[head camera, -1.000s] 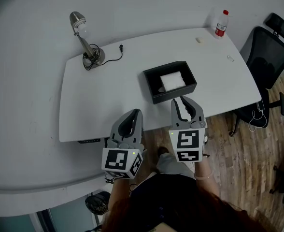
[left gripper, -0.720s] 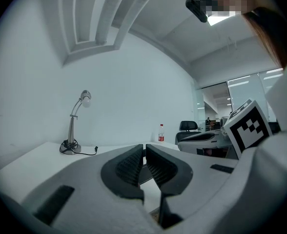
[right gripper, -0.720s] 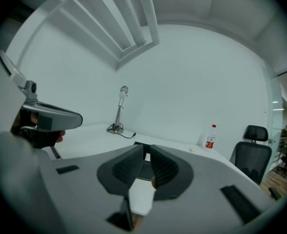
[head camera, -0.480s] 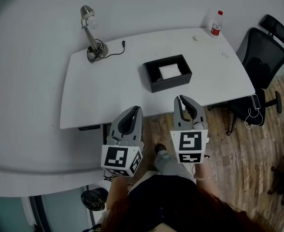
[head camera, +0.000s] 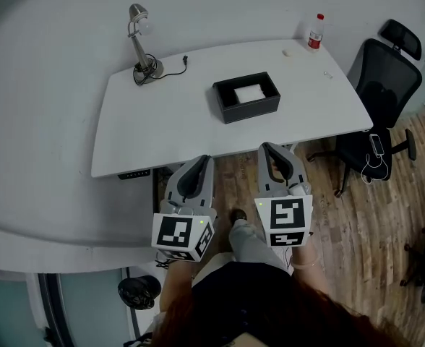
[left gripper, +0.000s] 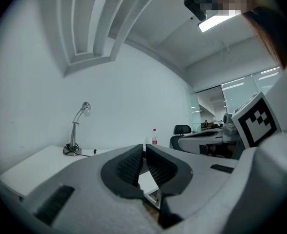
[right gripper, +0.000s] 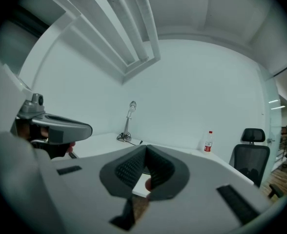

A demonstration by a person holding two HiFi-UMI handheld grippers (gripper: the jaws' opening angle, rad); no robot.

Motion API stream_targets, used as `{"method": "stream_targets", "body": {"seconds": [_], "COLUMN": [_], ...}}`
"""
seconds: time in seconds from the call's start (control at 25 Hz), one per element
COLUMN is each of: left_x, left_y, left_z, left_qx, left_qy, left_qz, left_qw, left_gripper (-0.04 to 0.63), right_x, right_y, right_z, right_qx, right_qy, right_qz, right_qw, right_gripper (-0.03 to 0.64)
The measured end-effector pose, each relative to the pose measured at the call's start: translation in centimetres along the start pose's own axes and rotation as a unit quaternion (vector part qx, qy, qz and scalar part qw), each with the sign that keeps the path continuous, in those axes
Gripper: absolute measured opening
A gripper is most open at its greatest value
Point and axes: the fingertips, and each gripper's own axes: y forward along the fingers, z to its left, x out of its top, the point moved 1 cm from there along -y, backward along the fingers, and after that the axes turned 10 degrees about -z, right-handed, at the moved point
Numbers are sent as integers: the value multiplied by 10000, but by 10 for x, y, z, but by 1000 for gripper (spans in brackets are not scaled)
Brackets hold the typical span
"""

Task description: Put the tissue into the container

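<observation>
White table top (head camera: 176, 121) with three main items

A silver gooseneck desk lamp (head camera: 142, 48) stands at the far left corner. A black rectangular open container (head camera: 252, 109) sits mid-surface, nearer the far edge. A clear plastic bottle with a red label (head camera: 315, 32) stands at the far right corner.

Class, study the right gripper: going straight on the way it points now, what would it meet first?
Probably the near edge of the white table, with the black container beyond it. The right gripper, shut and empty, may sit above tabletop height, so it might clear the edge.
</observation>
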Motion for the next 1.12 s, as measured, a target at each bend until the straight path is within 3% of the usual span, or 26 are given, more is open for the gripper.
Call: {"method": "stream_targets", "body": {"seconds": [0.28, 0.6, 1.12], "left_x": [9, 15, 28], "left_y": [-33, -57, -39], "left_z": [-19, -41, -106], "left_qx": [-17, 31, 240], "left_qy": [-20, -55, -57], "left_qz": [-119, -184, -253], "left_qw": [9999, 9998, 9994], "left_gripper": [39, 39, 40], "right_x": [15, 26, 36], "right_y": [-42, -81, -132], "right_z": [20, 24, -20], "right_qx": [223, 186, 383], "right_qy": [75, -132, -296], "right_qz": [-256, -362, -457], "right_qw": [9994, 9991, 9978], "right_gripper": [20, 20, 20]}}
